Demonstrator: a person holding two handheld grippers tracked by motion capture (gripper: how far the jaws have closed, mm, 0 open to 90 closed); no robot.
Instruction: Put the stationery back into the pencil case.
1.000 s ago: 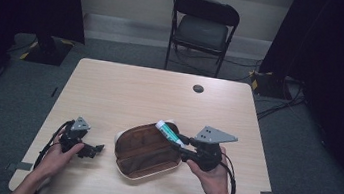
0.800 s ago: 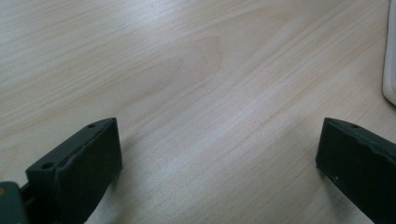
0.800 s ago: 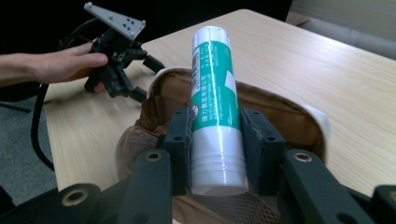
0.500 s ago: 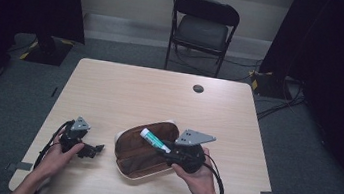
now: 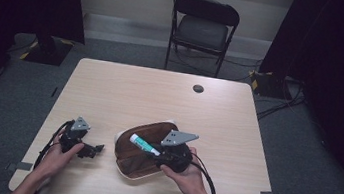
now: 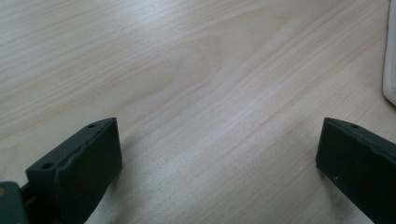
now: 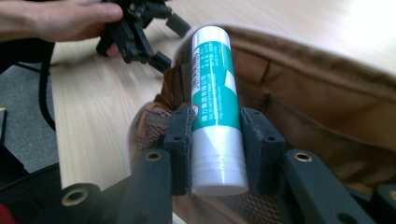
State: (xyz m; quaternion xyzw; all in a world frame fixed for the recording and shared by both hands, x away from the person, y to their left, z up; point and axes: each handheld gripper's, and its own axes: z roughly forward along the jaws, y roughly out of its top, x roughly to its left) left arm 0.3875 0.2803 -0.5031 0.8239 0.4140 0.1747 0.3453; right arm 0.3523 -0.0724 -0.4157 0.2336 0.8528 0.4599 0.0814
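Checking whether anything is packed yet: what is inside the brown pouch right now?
The brown pouch lies open, showing brown lining and mesh. The right gripper holds a white-and-teal tube over the opening, not yet released. What lies beneath the tube and gripper is hidden.

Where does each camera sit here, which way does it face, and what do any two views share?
High view: fixed above the person's side, looking forward and down on the table; both forearms enter from below, left tool, right tool over the open brown pouch.
Left gripper view: rides the left tool, looking down along its wide-apart jaws at bare wood.
Right gripper view: rides the right tool, looking along jaws clamped on a white-and-teal tube above the pouch; the left hand shows beyond.
Shared: high and right gripper views both show tube, pouch and left hand.
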